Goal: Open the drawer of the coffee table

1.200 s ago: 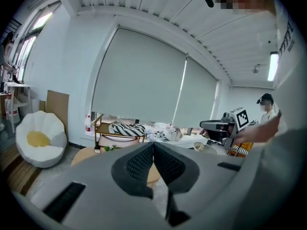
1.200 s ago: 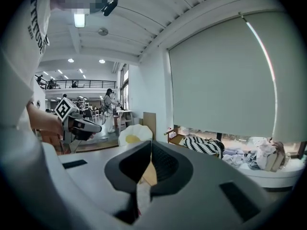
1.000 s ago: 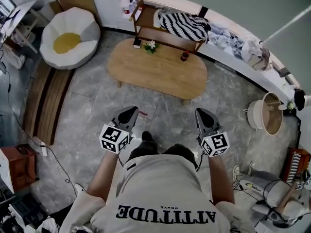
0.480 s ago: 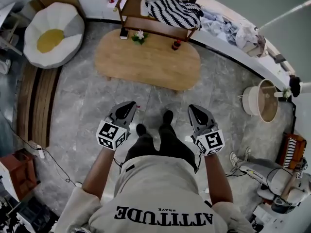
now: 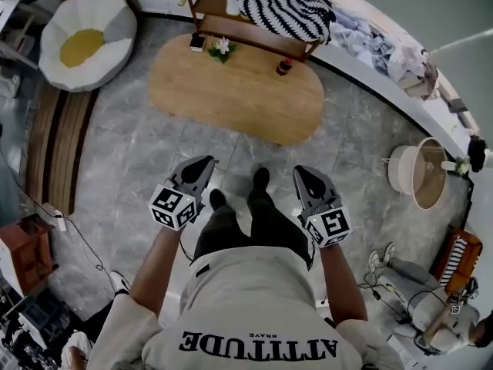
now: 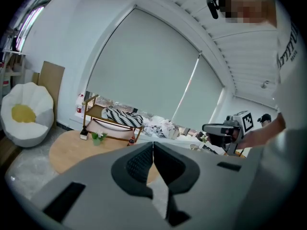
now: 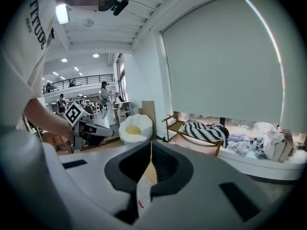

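The oval wooden coffee table (image 5: 235,87) stands on the grey floor ahead of the person; no drawer front shows in any view. My left gripper (image 5: 203,163) and right gripper (image 5: 301,173) hover side by side above the floor, well short of the table's near edge. Both are shut, with nothing between the jaws. In the left gripper view the closed tips (image 6: 153,146) point toward the table (image 6: 67,150), and the right gripper (image 6: 225,131) shows at the right. The right gripper view has its own closed tips (image 7: 151,150) in the middle and the left gripper (image 7: 88,128) at the left.
A small plant (image 5: 222,47), a dark block (image 5: 196,42) and a red bottle (image 5: 283,66) sit on the tabletop. Behind it stands a wooden bench with a striped cushion (image 5: 281,10). An egg-shaped beanbag (image 5: 85,41) lies at the far left, a round white basket (image 5: 420,177) at the right.
The person has stepped forward, and both feet now show between the grippers. Both grippers have sunk a little and moved along with the step. Their jaws stayed shut.
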{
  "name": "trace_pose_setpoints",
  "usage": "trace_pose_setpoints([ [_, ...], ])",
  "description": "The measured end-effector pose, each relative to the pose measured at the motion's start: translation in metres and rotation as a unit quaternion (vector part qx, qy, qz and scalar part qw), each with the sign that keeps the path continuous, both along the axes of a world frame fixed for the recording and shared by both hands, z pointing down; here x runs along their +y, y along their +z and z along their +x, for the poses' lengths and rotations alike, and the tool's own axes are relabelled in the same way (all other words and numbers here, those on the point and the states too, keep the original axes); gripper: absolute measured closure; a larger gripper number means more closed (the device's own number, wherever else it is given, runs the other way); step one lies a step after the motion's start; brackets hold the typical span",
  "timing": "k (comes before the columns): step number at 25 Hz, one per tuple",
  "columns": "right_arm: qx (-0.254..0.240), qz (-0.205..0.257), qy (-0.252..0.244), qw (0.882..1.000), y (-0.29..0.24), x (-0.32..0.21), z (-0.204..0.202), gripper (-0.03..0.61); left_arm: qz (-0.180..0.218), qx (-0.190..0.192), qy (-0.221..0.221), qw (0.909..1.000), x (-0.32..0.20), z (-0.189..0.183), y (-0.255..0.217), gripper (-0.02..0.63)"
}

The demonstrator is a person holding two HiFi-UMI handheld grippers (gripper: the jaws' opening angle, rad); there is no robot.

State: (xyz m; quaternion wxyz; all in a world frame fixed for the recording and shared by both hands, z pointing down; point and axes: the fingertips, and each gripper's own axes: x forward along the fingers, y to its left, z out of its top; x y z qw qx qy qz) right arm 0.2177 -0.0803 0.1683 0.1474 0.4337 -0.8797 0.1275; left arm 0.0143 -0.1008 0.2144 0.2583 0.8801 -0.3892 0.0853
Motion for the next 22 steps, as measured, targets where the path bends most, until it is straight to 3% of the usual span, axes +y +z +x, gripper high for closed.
trace_pose_setpoints([
  [7,-0.008,-0.033,-0.041,0.999,0.037,-0.038,0.029,0.558,-0.012,0.026,-0.036,0.9989,-0.033,0.029,0.036,0.594],
  [14,0.001,-0.072,-0.082,0.994,0.090,-0.057,0.037,0.560,-0.058,0.069,-0.040,0.9951,-0.056,0.052,0.117,0.594],
  [17,-0.016,-0.095,-0.100,0.990,0.106,-0.062,0.037,0.560,-0.101,0.117,-0.054,0.9865,-0.061,0.056,0.154,0.594],
  [22,-0.019,-0.130,-0.130,0.983,0.154,-0.064,0.028,0.560,-0.162,0.210,-0.075,0.9612,-0.066,0.055,0.223,0.594],
])
